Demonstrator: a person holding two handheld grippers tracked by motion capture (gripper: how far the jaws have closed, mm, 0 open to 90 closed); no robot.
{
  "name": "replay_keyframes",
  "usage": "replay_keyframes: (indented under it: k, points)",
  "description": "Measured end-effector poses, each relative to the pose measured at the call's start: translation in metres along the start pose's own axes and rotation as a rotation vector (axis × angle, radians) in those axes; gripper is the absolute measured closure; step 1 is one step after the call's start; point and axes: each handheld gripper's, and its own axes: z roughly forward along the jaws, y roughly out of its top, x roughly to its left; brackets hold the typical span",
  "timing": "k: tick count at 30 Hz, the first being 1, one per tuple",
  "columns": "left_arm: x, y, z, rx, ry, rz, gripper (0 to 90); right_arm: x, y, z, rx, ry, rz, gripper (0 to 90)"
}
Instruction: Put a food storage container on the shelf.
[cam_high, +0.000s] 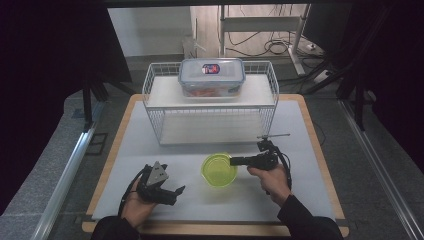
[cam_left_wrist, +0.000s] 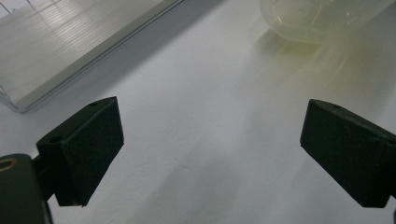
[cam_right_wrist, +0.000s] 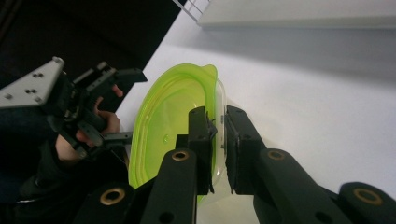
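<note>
Bowl (cam_high: 219, 170): on table (cam_high: 300, 150), before wire rack (cam_high: 155, 107).
Lidded food container (cam_high: 211, 76): on rack.
My left gripper (cam_high: 172, 192): left of bowl.

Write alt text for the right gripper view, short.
The right hand-held gripper is shut on the rim of a translucent green bowl, one jaw inside and one outside, on a white table. Beyond the bowl, the left hand-held gripper sits in the person's hand, jaws apart. The base of a wire rack crosses the top.

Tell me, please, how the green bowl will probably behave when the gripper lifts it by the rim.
The green bowl looks like thin, translucent plastic, so it is probably light. The right gripper pinches only one side of the rim, so the bowl may hang tilted. Its glossy wall could slip.
</note>
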Motion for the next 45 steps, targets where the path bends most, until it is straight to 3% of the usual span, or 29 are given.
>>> replay_keyframes:
  k: [12,29,45]
  points:
    - [0.0,0.0,0.0,-0.003,0.001,-0.001,5.9,0.014,0.021,-0.019,-0.05,0.024,-0.006,81.9]
    - [0.001,0.001,0.0,-0.004,-0.003,0.0,5.8,0.049,0.067,-0.048,-0.116,0.047,-0.04,82.0]
    - [0.001,0.001,0.002,-0.008,-0.009,0.0,5.8,0.066,0.099,-0.063,-0.151,0.076,-0.023,82.0]
